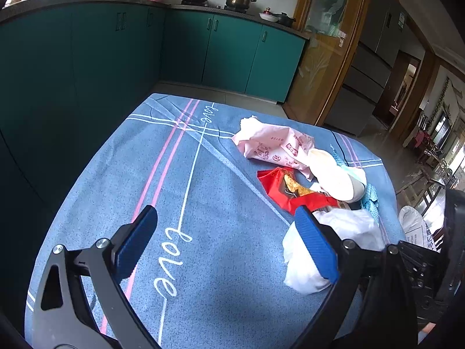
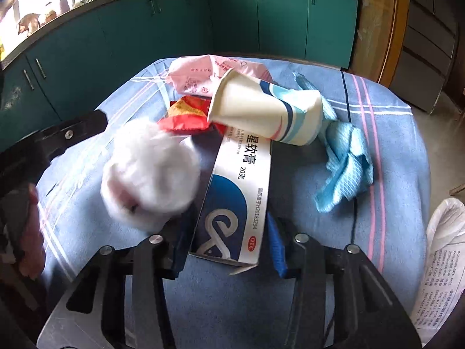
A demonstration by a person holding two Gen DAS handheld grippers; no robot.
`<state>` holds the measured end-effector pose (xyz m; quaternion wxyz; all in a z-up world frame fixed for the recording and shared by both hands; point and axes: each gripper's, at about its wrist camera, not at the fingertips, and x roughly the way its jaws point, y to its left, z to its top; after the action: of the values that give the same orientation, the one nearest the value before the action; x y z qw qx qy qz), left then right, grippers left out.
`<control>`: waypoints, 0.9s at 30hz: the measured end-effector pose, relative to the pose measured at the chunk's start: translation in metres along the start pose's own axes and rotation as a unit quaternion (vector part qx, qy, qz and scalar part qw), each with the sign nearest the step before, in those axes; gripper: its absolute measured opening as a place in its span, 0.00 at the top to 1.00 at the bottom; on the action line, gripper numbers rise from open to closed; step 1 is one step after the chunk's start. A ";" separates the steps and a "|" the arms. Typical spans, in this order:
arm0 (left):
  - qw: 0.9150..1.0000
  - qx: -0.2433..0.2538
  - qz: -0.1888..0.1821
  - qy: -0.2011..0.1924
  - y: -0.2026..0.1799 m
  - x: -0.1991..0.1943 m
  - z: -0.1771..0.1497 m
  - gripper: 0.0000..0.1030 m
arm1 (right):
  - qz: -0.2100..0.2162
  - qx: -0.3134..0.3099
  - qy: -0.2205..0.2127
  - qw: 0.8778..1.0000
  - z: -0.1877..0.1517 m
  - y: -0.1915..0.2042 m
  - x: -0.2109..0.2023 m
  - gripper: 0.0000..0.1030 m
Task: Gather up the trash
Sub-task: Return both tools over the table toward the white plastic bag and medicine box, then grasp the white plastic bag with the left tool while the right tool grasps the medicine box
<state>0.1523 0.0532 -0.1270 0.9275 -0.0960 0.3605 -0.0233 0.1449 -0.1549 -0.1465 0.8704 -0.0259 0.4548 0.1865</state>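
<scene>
Trash lies on a blue cloth-covered table [image 1: 203,174]: a pink printed wrapper [image 1: 273,145], a red snack packet [image 1: 286,192], a tipped paper cup [image 2: 261,110], a crumpled white tissue [image 1: 325,247] and a blue rag [image 2: 343,168]. My left gripper [image 1: 229,241] is open and empty, its right finger beside the tissue. My right gripper [image 2: 226,250] is shut on a white and blue ointment box [image 2: 235,203], whose far end reaches under the cup. The tissue [image 2: 151,174] looks blurred in the right wrist view.
A white printed sack [image 2: 444,261] stands off the table's right edge. Teal kitchen cabinets [image 1: 116,52] run behind the table, with a counter of pots. A wooden glass door [image 1: 328,43] is at the right.
</scene>
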 end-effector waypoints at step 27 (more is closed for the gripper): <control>0.998 0.059 -0.022 0.009 -0.036 0.002 -0.016 0.06 | -0.005 -0.008 -0.024 1.000 -0.025 -0.004 -0.023 0.58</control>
<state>0.1440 0.0150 -0.1323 0.9277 -0.0490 0.3642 -0.0662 0.1152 -0.1703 -0.1432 0.8820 -0.0309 0.4317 0.1865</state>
